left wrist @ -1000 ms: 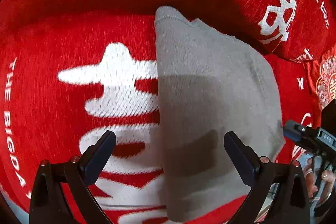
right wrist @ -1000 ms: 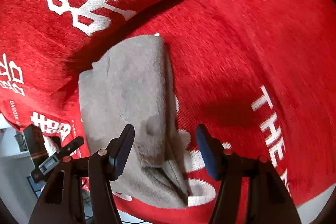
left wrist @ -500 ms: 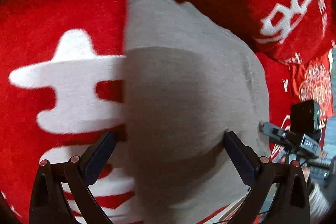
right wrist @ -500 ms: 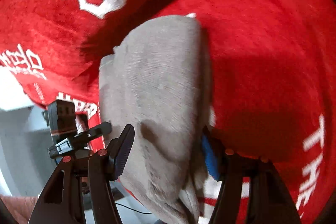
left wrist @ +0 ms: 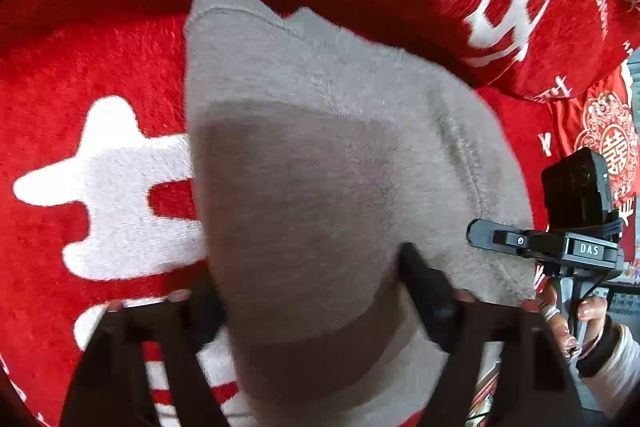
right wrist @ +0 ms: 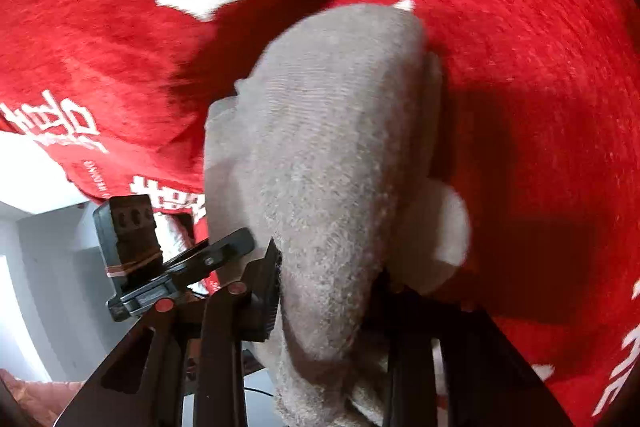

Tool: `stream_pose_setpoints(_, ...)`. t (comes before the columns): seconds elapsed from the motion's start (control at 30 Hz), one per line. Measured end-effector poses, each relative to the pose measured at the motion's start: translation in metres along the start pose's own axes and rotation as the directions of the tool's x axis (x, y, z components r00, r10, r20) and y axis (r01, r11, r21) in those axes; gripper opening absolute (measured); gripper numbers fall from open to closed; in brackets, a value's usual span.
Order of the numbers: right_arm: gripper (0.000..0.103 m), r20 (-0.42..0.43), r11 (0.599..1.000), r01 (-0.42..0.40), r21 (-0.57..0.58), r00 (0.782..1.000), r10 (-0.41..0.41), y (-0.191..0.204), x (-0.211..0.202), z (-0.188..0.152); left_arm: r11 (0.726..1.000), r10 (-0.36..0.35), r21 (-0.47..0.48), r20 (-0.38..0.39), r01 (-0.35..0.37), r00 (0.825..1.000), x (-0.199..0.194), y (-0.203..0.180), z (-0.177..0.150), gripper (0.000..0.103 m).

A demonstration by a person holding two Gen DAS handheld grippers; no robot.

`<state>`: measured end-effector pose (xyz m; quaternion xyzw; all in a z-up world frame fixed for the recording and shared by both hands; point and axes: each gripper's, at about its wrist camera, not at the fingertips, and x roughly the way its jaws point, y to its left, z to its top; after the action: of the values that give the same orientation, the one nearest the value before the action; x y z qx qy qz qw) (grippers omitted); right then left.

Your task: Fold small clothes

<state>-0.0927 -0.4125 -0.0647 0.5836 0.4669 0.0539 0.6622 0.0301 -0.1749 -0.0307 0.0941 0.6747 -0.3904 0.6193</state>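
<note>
Since the earlier frames, both sets of jaws have been closing in on the grey cloth (left wrist: 312, 163). We are seeing the left gripper (left wrist: 310, 291) pinching the cloth's near edge, fabric bunching between its jaws. We are seeing the right gripper (right wrist: 324, 291) pinching a narrower fold of the same cloth (right wrist: 332, 147), jaws pressing into it from both sides. Cloth is lying folded on the red blanket (left wrist: 100, 67) with white lettering, near end lifting into the jaws. Right hand (left wrist: 576, 323) is showing at the left view's edge.
</note>
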Motion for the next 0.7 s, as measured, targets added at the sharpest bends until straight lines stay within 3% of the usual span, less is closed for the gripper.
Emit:
stream_pose_setpoints(0.1, 0.032, 0.006, 0.999, -0.045, 0.003, 0.999, 0.045, 0.014, -0.003, -0.006, 1.0, 0.009, 0.026, 0.023, -0.01, 1.0, -0.017, -0.001, -0.005, 0.051)
stream_pose_setpoints(0.43, 0.032, -0.007, 0.993, -0.118, 0.028, 0.993, 0.118, 0.054, -0.006, -0.031, 0.999, -0.044, 0.013, 0.077, 0.043, 0.996, -0.072, 0.0, -0.027, 0.05)
stream_pose_setpoints(0.7, 0.032, -0.06, 0.99, -0.138, 0.006, 0.989, 0.139, 0.103, 0.036, -0.069, 0.999, -0.03, -0.01, 0.117, 0.032, 0.993, -0.118, 0.038, -0.068, 0.05)
